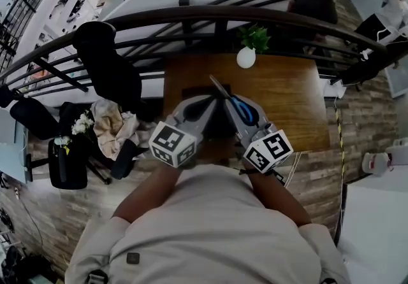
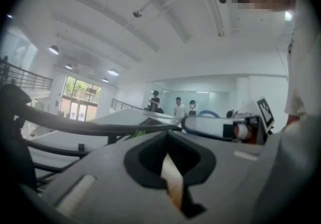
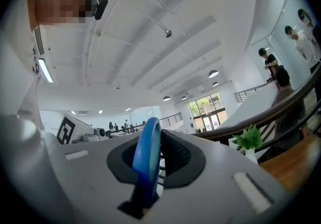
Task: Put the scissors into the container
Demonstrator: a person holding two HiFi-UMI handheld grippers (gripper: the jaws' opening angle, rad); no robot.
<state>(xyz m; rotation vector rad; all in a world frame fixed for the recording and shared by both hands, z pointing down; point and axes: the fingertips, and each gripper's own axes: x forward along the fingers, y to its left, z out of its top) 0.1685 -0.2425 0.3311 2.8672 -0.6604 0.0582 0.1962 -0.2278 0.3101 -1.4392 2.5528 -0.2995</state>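
Note:
The scissors [image 1: 241, 110] have blue handles, and their grey blades point away from me over the wooden table [image 1: 290, 101]. My right gripper [image 1: 232, 106] is shut on them. In the right gripper view the blue handle loop [image 3: 146, 160] stands upright between the closed jaws of the right gripper [image 3: 150, 170]. My left gripper [image 1: 208, 106] hangs close beside it, shut with nothing in it. In the left gripper view only a thin strip of wood shows through the left gripper [image 2: 173, 180]. A dark object [image 1: 194, 92] lies on the table under both grippers, mostly hidden.
A white vase with a green plant [image 1: 247, 55] stands at the table's far edge, also seen as the plant [image 3: 249, 139]. A dark curved railing [image 1: 191, 18] runs just beyond the table. A black chair [image 1: 105, 63] and a bag with flowers [image 1: 81, 125] are at the left.

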